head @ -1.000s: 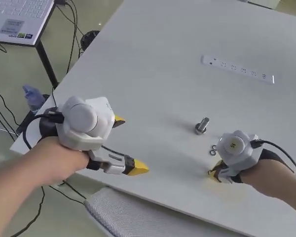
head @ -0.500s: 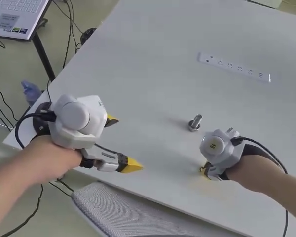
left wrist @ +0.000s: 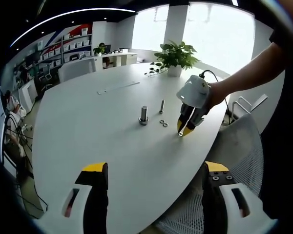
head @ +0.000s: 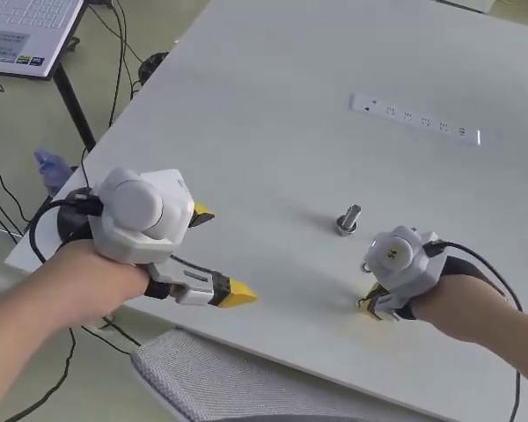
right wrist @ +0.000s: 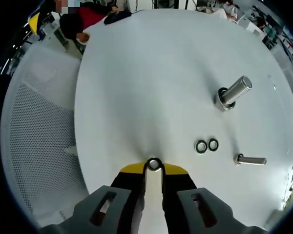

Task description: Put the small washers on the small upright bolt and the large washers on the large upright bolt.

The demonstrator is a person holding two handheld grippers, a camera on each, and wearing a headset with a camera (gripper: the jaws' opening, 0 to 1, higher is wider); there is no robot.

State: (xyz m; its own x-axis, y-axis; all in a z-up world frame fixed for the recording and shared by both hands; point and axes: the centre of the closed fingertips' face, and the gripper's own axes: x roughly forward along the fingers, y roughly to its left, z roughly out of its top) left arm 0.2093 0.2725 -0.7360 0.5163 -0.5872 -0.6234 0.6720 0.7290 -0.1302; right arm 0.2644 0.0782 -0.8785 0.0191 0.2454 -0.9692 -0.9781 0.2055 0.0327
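Note:
The large upright bolt [head: 348, 220] [left wrist: 143, 115] [right wrist: 232, 92] stands near the table's front. Beside it stands the thin small bolt [left wrist: 161, 106] [right wrist: 251, 160]. Two small washers [right wrist: 207, 145] [left wrist: 163, 123] lie flat between the bolts and my right gripper. Tilted tip-down at the table surface, my right gripper [head: 370, 303] [left wrist: 183, 129] [right wrist: 154, 166] is shut on a washer [right wrist: 154, 164], whose ring shows between the yellow tips. At the table's near left edge my left gripper [head: 220, 255] [left wrist: 151, 170] is open with nothing between its jaws.
A white power strip [head: 414, 119] lies further back on the white table [head: 273, 105]. A grey mesh chair [head: 211, 387] sits below the front edge. A laptop [head: 26, 31] on a stand is at the far left. A potted plant [left wrist: 175, 56] stands at the table's far end.
The head camera has shifted a little. My right gripper has rolled slightly but stays tip-down at the same spot in front of the large bolt. The left gripper has hardly moved.

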